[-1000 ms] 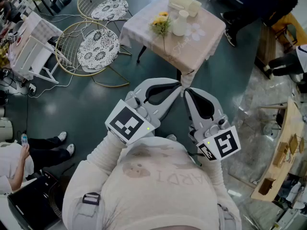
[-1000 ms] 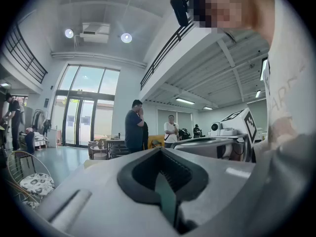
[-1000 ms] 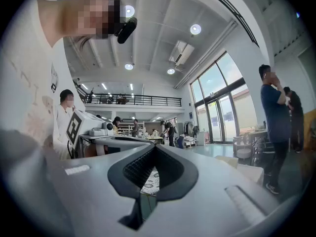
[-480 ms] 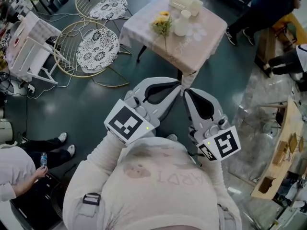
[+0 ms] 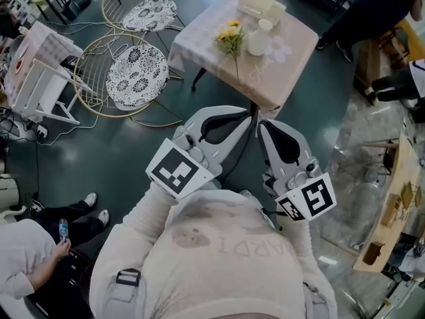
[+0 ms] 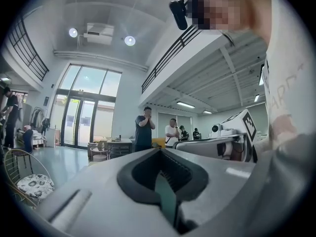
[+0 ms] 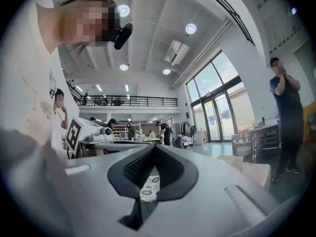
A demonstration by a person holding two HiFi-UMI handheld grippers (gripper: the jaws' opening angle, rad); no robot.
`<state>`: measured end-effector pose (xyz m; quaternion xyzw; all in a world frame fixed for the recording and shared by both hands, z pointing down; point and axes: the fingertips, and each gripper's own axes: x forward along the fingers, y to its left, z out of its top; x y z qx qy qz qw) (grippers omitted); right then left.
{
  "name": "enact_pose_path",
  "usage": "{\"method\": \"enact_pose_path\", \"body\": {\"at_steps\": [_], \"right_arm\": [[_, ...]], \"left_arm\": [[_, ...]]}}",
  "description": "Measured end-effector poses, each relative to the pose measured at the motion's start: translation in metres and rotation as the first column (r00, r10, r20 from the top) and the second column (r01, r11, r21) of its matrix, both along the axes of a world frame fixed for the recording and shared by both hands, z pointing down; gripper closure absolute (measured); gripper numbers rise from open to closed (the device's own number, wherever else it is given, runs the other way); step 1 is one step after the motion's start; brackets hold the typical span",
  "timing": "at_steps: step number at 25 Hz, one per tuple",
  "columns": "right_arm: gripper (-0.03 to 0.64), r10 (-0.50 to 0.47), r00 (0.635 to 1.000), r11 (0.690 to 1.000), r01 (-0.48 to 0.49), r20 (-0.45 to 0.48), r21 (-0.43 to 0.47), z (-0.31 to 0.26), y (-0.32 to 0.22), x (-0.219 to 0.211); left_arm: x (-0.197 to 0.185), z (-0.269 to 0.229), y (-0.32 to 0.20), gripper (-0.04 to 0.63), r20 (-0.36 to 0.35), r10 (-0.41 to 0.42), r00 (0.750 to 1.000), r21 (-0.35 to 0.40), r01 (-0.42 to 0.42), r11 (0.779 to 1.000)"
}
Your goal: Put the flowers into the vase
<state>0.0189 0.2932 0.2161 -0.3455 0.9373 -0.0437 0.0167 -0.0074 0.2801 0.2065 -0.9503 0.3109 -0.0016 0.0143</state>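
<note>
Both grippers are held close in front of the person's chest, well short of the vase and pointing toward it. The left gripper is closed: its own view shows the two jaw tips meeting, with nothing caught between them and only floor showing through the loop behind the tips. The right gripper is closed and empty too, its tips pressed together, with a patch of lace chair seat showing through the loop. The tips of the two grippers sit just beside each other.

The vase is white and stands upright on a worktop covered with a pale pink cloth. The flowers, yellow with green leaves, lie on the cloth just beside the vase, on the side toward the chairs, with the thin stem running from the heads toward the person. A cream box sits on the far side of the vase, near the worktop's far corner.

Away from the vase, off the worktop, two round wire chairs with lace-patterned seats stand on the dark floor. A seated person holding a bottle is well apart from the vase, at the lower left of the head view.
</note>
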Motion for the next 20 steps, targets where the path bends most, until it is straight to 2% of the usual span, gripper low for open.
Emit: {"method": "enact_pose_path", "body": {"at_steps": [4, 7, 9, 14, 20], "right_arm": [[0.589, 0.034, 0.999, 0.999, -0.034, 0.019, -0.007, -0.001, -0.014, -0.021], [0.588, 0.058, 0.998, 0.998, -0.058, 0.011, -0.021, 0.003, -0.026, -0.024], [0.588, 0.070, 0.997, 0.997, -0.070, 0.008, -0.030, 0.007, -0.034, -0.020], [0.578, 0.078, 0.997, 0.996, -0.077, 0.019, -0.037, 0.012, -0.064, -0.001], [0.566, 0.047, 0.999, 0.999, -0.046, 0.028, -0.025, 0.009, -0.112, 0.044]], "left_arm": [[-0.021, 0.008, -0.015, 0.594, -0.017, 0.041, 0.999, -0.028, -0.041, 0.999], [-0.024, 0.014, -0.029, 0.595, -0.010, 0.067, 0.998, -0.029, -0.068, 0.997], [-0.021, 0.016, -0.040, 0.595, -0.029, 0.069, 0.997, -0.035, -0.070, 0.997], [-0.003, 0.017, -0.072, 0.594, -0.042, 0.059, 0.997, -0.051, -0.061, 0.997], [0.042, 0.013, -0.117, 0.594, -0.045, 0.035, 0.998, -0.051, -0.037, 0.998]]}}
